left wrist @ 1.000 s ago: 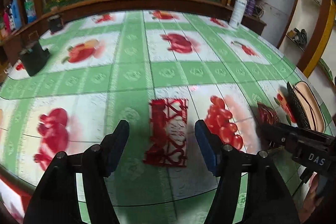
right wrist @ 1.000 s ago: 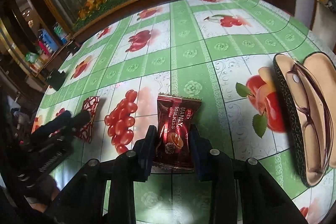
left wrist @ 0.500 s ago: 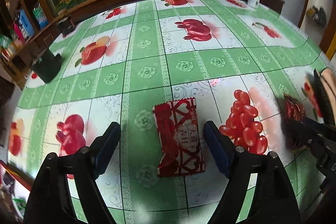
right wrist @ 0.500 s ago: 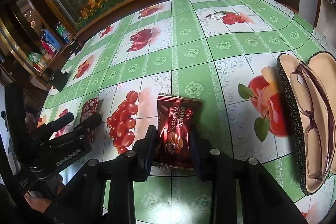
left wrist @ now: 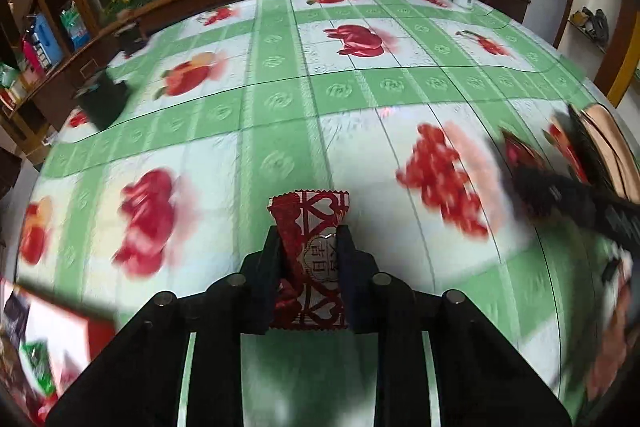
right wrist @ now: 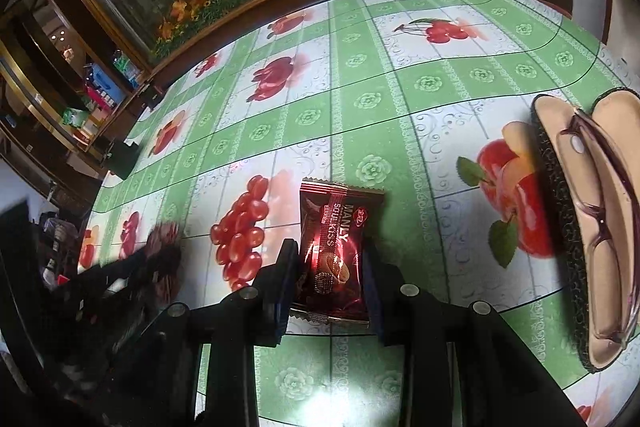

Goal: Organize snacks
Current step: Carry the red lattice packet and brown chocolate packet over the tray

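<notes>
So basically both hands are loaded up at once here. The left gripper (left wrist: 308, 247) is clamped on the red-and-white heart-patterned snack packet (left wrist: 310, 227), and the packet's long axis runs straight out along the fingers, with its crimped far end poking past the tips over the green-and-white fruit-print tablecloth (left wrist: 280, 99). Whether it's lifted clear or just skimming the cloth I can't tell, since the background is motion-blurred. The right gripper (right wrist: 330, 267) is closed on the dark red glossy "Manly" foil packet (right wrist: 336, 247), same deal: long axis in line with the fingers, far end sticking out ahead, near end back between the jaws, and it looks like it's resting on the cloth. Each packet sits dead centre in its own tongs, so neither hand has any reaching to do. My guess is the next bit is carrying them to wherever the snacks go. The open glasses case with purple-framed spectacles (right wrist: 580, 227) lies well off to the right of the right gripper, so swinging that way could clip it.
</notes>
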Available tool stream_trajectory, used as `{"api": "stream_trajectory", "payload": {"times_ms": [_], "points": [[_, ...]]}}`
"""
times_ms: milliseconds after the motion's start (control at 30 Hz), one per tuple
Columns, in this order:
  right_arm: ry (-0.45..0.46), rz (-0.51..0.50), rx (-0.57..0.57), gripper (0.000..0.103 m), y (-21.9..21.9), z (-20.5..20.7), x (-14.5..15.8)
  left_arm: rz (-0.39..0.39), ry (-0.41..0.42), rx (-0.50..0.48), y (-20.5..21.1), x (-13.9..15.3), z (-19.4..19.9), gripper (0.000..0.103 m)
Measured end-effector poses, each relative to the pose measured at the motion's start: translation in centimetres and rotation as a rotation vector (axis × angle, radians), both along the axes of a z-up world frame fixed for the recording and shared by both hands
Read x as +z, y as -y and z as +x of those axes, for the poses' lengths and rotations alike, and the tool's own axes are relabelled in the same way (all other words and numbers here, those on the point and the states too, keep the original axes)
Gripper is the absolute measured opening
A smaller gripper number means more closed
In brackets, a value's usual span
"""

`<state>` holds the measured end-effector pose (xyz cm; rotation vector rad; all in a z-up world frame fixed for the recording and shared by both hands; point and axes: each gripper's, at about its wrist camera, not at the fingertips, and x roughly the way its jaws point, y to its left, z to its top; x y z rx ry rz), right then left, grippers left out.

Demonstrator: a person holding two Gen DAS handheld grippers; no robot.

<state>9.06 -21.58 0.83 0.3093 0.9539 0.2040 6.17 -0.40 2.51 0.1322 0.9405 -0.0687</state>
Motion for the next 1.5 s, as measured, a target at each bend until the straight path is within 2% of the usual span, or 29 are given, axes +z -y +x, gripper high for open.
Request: {"api": "stream_trajectory", "payload": {"times_ms": [100,200,367,467,567,700,833,933,1100,1300,1500], "points": [[0.013,-0.009,0.023,0.032,-0.8,-0.1,0.0,-0.022,0.033,0.016,-1.7,1.3,-3.4,0.022],[0.024,0.032,0.06,0.032,-1.4,-0.4,-0.1,-0.048,0.091,0.032,-3.4,3.4,-7.6,0.022],[0.083,-0.009,0.052,0.032,-1.9,-1.2,0.1,-0.046,0.172,0.045,-5.7,5.8,-13.9,0.022],[0.162,0.008,0.041,0.032,-1.9,-2.1,0.9,-0.069,0.225,0.069,-7.5,7.0,-17.3,0.023],[0.283,-0.007,0.045,0.032,-2.4,-3.6,1.5,-0.094,0.279,0.103,-9.7,7.8,-20.3,0.023],[0.376,0.021,0.039,0.031,-2.8,-6.0,2.3,-0.137,0.296,0.141,-12.7,8.3,-24.0,0.023],[0.384,-0.01,0.0,0.031,-3.9,-7.5,2.9,-0.087,0.328,0.17,-15.3,8.9,-28.1,0.023],[0.375,0.025,-0.002,0.031,-5.0,-8.5,3.4,-0.091,0.333,0.213,-17.8,9.2,-30.1,0.023],[0.396,0.073,0.057,0.031,-9.7,-9.8,5.7,-0.108,0.355,0.277,-20.9,9.6,-32.6,0.023],[0.437,0.135,0.194,0.031,-17.1,-11.2,10.3,-0.129,0.396,0.31,-22.9,10.1,-34.9,0.023],[0.485,0.13,0.315,0.031,-23.3,-14.4,13.6,-0.164,0.41,0.312,-24.0,9.6,-36.3,0.023]]}}
